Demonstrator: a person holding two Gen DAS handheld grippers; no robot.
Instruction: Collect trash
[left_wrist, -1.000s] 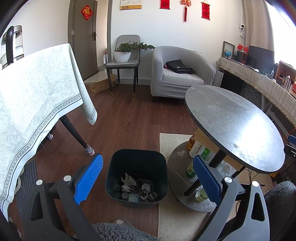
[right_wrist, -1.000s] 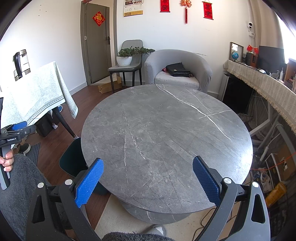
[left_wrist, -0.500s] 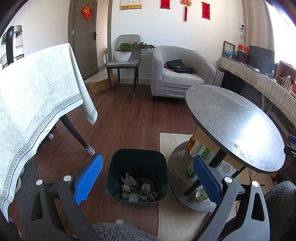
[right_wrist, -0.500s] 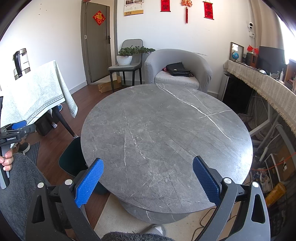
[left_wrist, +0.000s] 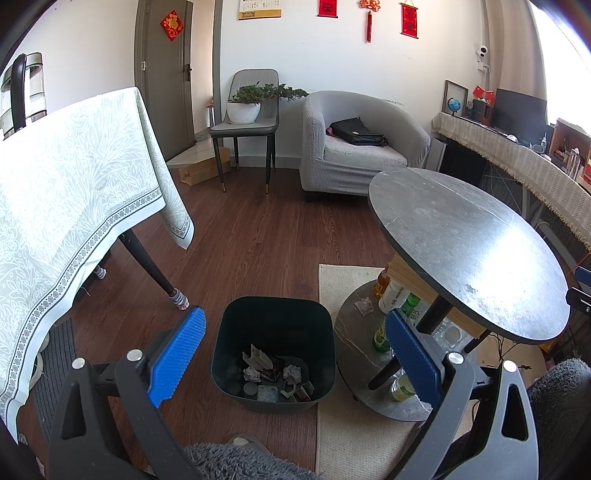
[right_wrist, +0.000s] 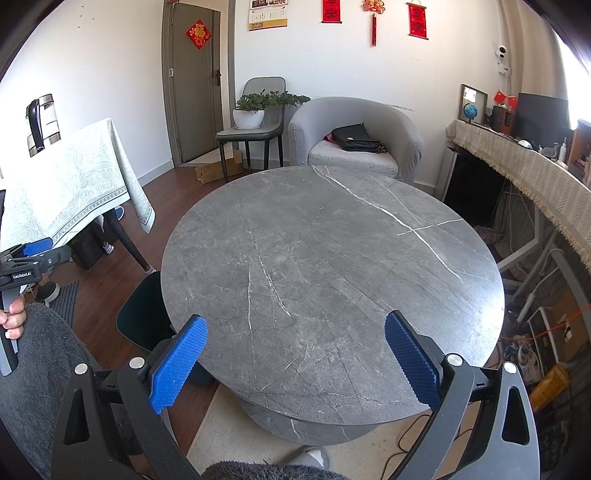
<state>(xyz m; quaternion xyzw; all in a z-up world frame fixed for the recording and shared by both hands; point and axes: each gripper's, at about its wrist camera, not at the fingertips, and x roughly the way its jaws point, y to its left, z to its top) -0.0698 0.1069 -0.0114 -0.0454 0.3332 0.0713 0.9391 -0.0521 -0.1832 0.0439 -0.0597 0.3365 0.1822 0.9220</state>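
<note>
A dark bin (left_wrist: 273, 317) stands on the wood floor, holding crumpled paper and scraps (left_wrist: 277, 376). My left gripper (left_wrist: 293, 354) hovers open above the bin with nothing between its blue pads. A crumpled tissue (left_wrist: 364, 305) lies on the lower shelf of the round table, beside bottles (left_wrist: 380, 334). In the right wrist view my right gripper (right_wrist: 295, 363) hangs open over the near edge of the grey marble tabletop (right_wrist: 332, 266), whose surface is bare. The bin (right_wrist: 142, 314) peeks out at the table's left. The left gripper (right_wrist: 26, 266) shows at the far left, held by a hand.
A table with a pale green cloth (left_wrist: 66, 206) stands left of the bin, its leg (left_wrist: 147, 266) close by. A beige rug (left_wrist: 354, 435) lies under the round table. A grey armchair (left_wrist: 354, 147), a chair with a plant (left_wrist: 247, 122) and a long sideboard (left_wrist: 524, 166) line the back.
</note>
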